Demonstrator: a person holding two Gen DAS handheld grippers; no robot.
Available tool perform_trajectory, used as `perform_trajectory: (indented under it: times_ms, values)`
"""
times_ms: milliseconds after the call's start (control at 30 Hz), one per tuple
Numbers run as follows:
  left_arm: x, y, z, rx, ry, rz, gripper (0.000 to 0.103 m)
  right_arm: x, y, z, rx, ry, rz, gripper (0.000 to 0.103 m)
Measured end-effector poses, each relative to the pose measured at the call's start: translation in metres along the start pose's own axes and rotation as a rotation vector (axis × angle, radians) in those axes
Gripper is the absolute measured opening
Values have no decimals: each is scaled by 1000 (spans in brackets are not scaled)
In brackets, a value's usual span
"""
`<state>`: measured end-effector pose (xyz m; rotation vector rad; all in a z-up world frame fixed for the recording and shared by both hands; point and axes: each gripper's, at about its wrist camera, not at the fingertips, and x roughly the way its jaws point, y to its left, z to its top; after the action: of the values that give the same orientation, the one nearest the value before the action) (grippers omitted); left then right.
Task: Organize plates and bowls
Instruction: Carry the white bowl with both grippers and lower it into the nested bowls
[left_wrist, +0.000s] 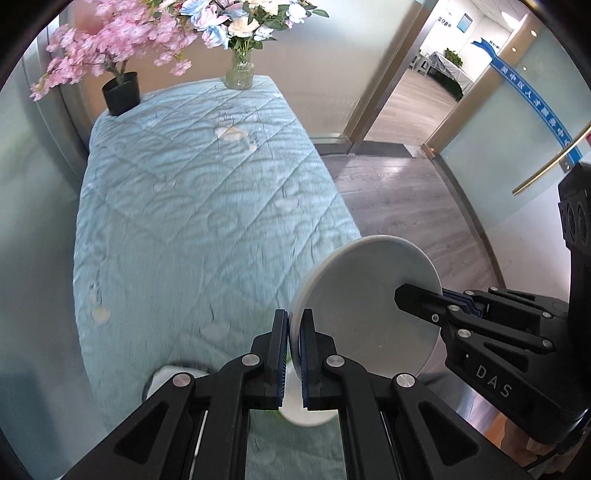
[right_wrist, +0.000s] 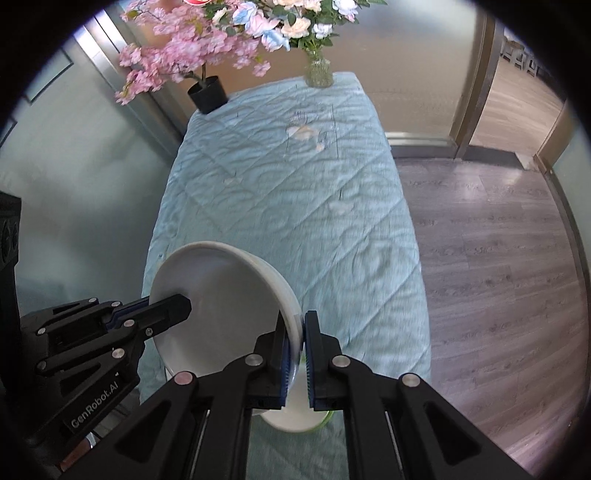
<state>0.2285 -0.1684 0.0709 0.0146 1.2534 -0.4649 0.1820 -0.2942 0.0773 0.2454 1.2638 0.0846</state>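
both grippers shared one white plate, held up in the air over the near end of the worktop, which was covered in a pale blue quilted cloth. the left gripper had its fingers closed on the plate's rim at one side, and the right gripper had its fingers closed on the rim at the opposite side; the plate was tilted steeply, its face turned toward the left gripper. this looked like the carrying step, the plate lifted and in transit, not yet set anywhere.

below the plate, at the worktop's near edge, stood a white bowl with a greenish rim; whether anything lay in it could not be told. another pale dish edge showed beside it, partly hidden.

the next move probably called for levelling the plate and lowering it with both hands in step onto a stack or a bare spot, then loosening both grips together.

at the far end, a glass vase held mixed flowers, and a black pot held a pink blossom tree.
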Motion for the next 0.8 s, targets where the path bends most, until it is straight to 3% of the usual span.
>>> perform_trajectory:
  times_ms: [167, 333, 800]
  values:
    - [5, -4, -46, -26, 49, -11, 2, 4, 2, -38, 17, 44, 18, 7]
    - [8, -10, -70, -36, 73, -21, 2, 6, -1, -64, 35, 69, 22, 7]
    - [37, 7, -101, -94, 132, -38, 2, 29, 0, -92, 46, 131, 16, 7]
